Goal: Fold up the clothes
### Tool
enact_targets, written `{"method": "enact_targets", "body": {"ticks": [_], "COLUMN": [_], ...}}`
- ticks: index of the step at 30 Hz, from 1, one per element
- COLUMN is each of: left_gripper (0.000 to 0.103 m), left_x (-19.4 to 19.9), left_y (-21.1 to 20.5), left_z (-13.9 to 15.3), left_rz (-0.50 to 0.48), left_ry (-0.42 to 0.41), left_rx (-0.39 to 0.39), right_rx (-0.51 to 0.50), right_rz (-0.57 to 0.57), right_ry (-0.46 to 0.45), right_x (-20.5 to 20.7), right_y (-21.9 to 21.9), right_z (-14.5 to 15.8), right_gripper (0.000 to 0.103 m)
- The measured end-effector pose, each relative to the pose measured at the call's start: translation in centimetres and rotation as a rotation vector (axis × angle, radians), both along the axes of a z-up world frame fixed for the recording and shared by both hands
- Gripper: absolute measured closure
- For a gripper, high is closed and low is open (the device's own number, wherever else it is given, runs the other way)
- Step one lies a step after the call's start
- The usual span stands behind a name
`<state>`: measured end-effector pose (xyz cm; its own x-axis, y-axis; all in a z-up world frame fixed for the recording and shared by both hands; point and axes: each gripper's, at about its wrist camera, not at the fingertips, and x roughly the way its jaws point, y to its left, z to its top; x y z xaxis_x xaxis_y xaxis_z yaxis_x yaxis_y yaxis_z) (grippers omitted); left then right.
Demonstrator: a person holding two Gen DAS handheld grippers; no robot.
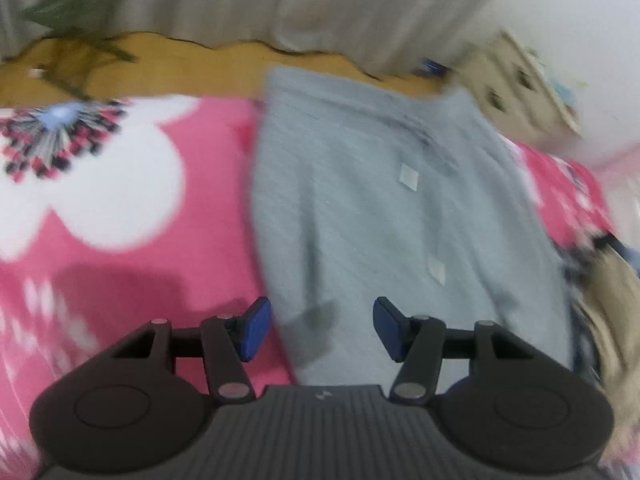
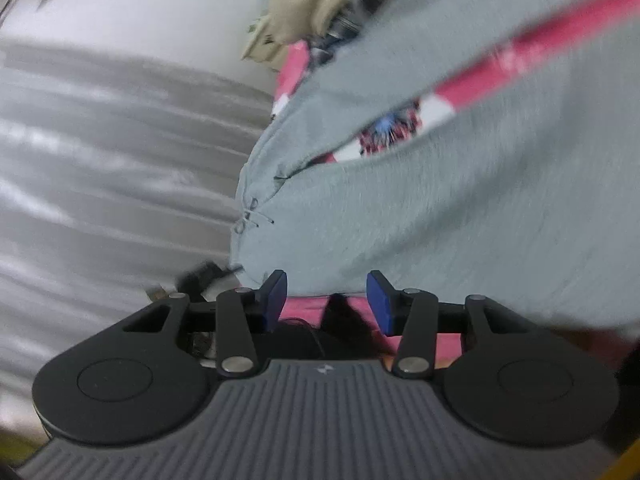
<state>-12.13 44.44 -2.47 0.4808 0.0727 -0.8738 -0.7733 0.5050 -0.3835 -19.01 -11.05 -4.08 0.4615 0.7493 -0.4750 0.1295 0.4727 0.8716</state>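
Light grey trousers (image 1: 384, 208) lie flat on a pink bedspread with white flowers (image 1: 120, 216). My left gripper (image 1: 322, 330) is open and empty, its blue pads straddling the garment's near edge. In the right wrist view the same grey trousers (image 2: 440, 208) show the waistband with a tied drawstring (image 2: 250, 216) and the two legs parted, pink bedspread (image 2: 520, 60) between them. My right gripper (image 2: 326, 302) is open and empty just off the near edge of the cloth. Both views are motion-blurred.
A wooden floor (image 1: 200, 64), grey curtain (image 1: 280, 4) and green plant (image 1: 80, 12) lie beyond the bed. A cardboard box (image 1: 516, 84) stands at the far right. A beige garment pile (image 2: 320, 4) sits by the bed's far end.
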Motion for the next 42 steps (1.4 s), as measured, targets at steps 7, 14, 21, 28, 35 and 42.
{"method": "enact_targets", "body": {"ticks": [7, 14, 21, 28, 35, 42], "left_gripper": [0.046, 0.041, 0.04, 0.055, 0.089, 0.092], "left_x": [1.2, 4.0, 3.0, 2.9, 2.3, 1.5], "left_y": [1.1, 0.9, 1.2, 1.1, 1.3, 0.5], "left_z": [-3.2, -4.4, -4.1, -3.9, -3.7, -1.8], "left_rz": [0.067, 0.08, 0.089, 0.091, 0.11, 0.082], "left_ry": [-0.062, -0.051, -0.081, -0.078, -0.117, -0.231], "left_rx": [-0.054, 0.051, 0.064, 0.097, 0.103, 0.171], "right_rx": [0.129, 0.152, 0.122, 0.102, -0.009, -0.124], "right_rz": [-0.074, -0.152, -0.313, -0.503, -0.52, -0.434], "right_ry": [0.31, 0.53, 0.596, 0.561, 0.401, 0.141], "right_x": [2.0, 1.5, 0.9, -0.8, -0.9, -1.1], "right_y": [3.9, 5.8, 5.6, 3.6, 2.7, 2.7], "right_z": [-6.2, -10.5, -12.2, -10.4, -8.3, -4.2], "right_gripper": [0.054, 0.051, 0.053, 0.064, 0.092, 0.099]}}
